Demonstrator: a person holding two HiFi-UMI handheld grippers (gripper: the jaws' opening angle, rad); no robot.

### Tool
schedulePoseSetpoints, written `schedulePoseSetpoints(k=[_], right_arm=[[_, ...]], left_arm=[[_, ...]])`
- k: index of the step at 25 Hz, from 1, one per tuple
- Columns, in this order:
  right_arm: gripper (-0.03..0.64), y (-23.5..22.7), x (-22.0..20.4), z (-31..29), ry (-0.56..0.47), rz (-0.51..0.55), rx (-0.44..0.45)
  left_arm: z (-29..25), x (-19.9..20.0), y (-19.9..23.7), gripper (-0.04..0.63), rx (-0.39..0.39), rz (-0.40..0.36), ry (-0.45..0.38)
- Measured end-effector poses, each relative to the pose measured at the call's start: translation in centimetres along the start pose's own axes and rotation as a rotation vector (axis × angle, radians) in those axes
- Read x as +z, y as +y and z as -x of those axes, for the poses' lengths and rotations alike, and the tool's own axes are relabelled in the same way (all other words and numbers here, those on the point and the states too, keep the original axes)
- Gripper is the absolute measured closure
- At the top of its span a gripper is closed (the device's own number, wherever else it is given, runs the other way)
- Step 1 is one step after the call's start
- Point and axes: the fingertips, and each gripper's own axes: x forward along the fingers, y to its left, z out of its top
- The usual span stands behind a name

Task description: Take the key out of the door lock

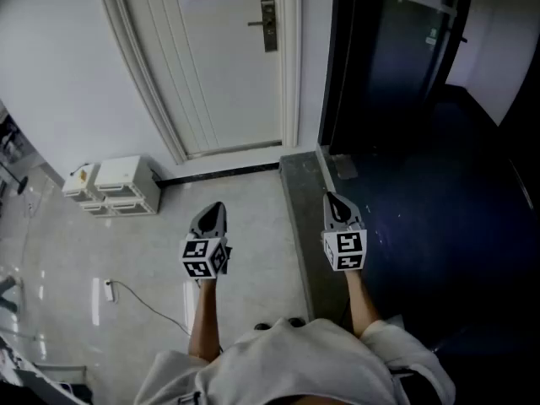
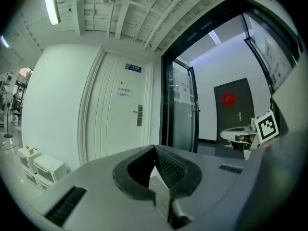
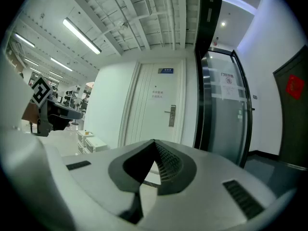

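Glossy pale floor tiles (image 1: 160, 251) run up to a grey stone threshold strip (image 1: 299, 226), with a dark glass door (image 1: 396, 66) on the right. Ahead stands the white panelled door (image 1: 228, 83), its dark metal lock plate (image 1: 268, 25) well apart from both grippers. The key is too small to make out. The left gripper (image 1: 216, 209) and right gripper (image 1: 332, 199) point level, their ribbed jaws pressed together on nothing. Boxy white units (image 1: 118, 184) sit against the wall.
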Motion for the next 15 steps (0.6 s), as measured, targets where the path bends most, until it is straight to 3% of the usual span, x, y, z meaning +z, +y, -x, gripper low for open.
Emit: schedulePoseSetpoints(k=[15], right_arm=[[0.594, -3.0, -1.1, 0.4, -0.006, -0.01, 0.03]], left_arm=[[-1.5, -0.4, -3.6, 0.577, 0.009, -0.003, 0.018]])
